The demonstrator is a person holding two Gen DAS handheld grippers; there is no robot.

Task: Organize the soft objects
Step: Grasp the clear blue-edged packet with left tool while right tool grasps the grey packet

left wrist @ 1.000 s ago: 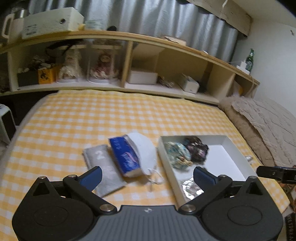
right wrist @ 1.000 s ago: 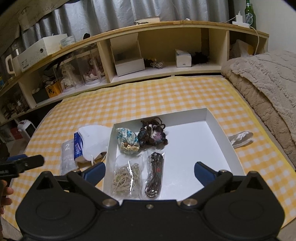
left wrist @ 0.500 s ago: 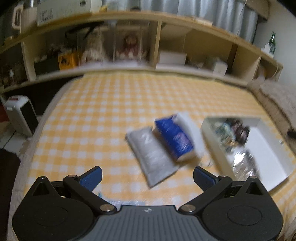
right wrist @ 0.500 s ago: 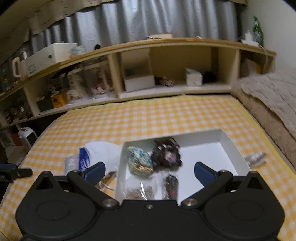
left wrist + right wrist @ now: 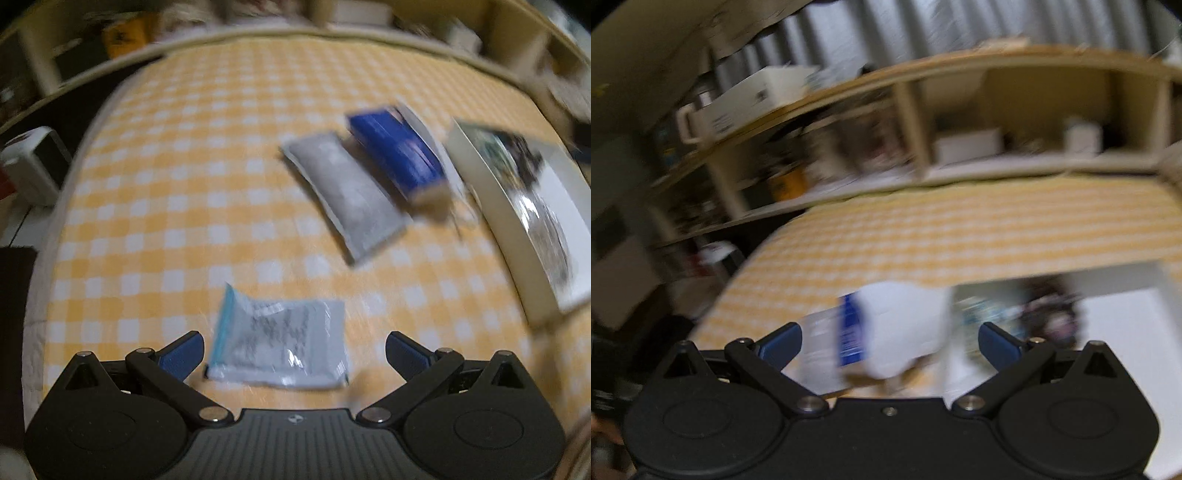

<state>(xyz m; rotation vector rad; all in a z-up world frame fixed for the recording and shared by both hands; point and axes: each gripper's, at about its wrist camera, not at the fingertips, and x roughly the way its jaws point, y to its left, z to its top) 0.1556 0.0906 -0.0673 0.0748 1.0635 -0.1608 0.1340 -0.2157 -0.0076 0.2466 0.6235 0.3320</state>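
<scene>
We see the left gripper (image 5: pixel 294 349) spread wide, empty, low over a flat plastic zip bag (image 5: pixel 280 349) on the checked bedcover (image 5: pixel 184 184). Right gripper (image 5: pixel 889 345) also apart, empty.

Bed (image 5: pixel 155 206) with yellow-white check cover. Clear zip bag (image 5: pixel 280 345) lies flat near the front edge. Grey pouch (image 5: pixel 349 197) mid-bed, blue pack (image 5: pixel 397 155) just beside it on the right, white mask (image 5: pixel 905 325) under the pack. White tray (image 5: pixel 491 206) toward the right edge. Both views blurred.
</scene>
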